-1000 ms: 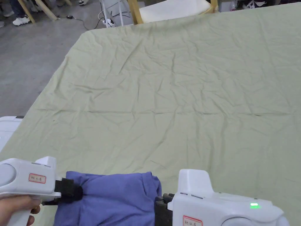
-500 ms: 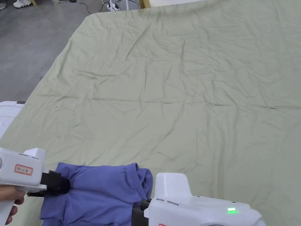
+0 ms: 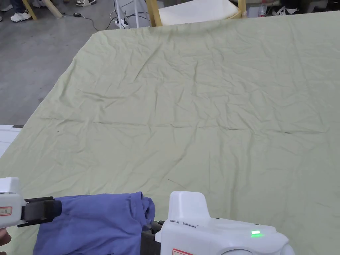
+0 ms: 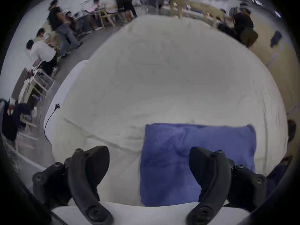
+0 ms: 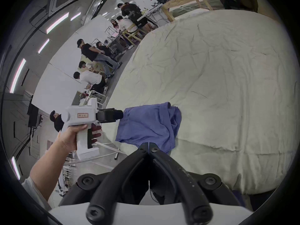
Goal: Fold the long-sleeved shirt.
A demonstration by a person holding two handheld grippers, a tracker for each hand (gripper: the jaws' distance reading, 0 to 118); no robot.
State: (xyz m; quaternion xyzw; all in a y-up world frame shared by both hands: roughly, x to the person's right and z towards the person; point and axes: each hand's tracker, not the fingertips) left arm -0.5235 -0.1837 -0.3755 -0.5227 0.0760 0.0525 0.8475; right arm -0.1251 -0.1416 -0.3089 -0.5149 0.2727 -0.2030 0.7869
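The blue long-sleeved shirt [image 3: 93, 222] lies folded into a compact rectangle near the table's front left edge; its collar bunches at the right side. My left gripper [image 3: 57, 210] hovers at the shirt's left edge, and in the left gripper view [image 4: 147, 152] its jaws stand wide apart with nothing between them, the shirt [image 4: 194, 155] lying flat beyond. My right gripper [image 3: 149, 232] sits at the shirt's right edge; in the right gripper view [image 5: 148, 145] its jaws are closed together on the near hem of the shirt [image 5: 149, 124]. The left gripper [image 5: 119, 114] is level with the shirt's far corner.
A wrinkled pale green cloth [image 3: 199, 116] covers the wide table, with open room beyond the shirt. A white box [image 3: 6, 136] stands off the left edge. A wooden chair [image 3: 196, 10] stands at the far edge. Several people [image 5: 90, 53] are at tables to the left.
The left gripper has let go of the shirt's left corner, opened and drawn back to the left. The right gripper stays closed at the shirt's right edge. The head camera shifted.
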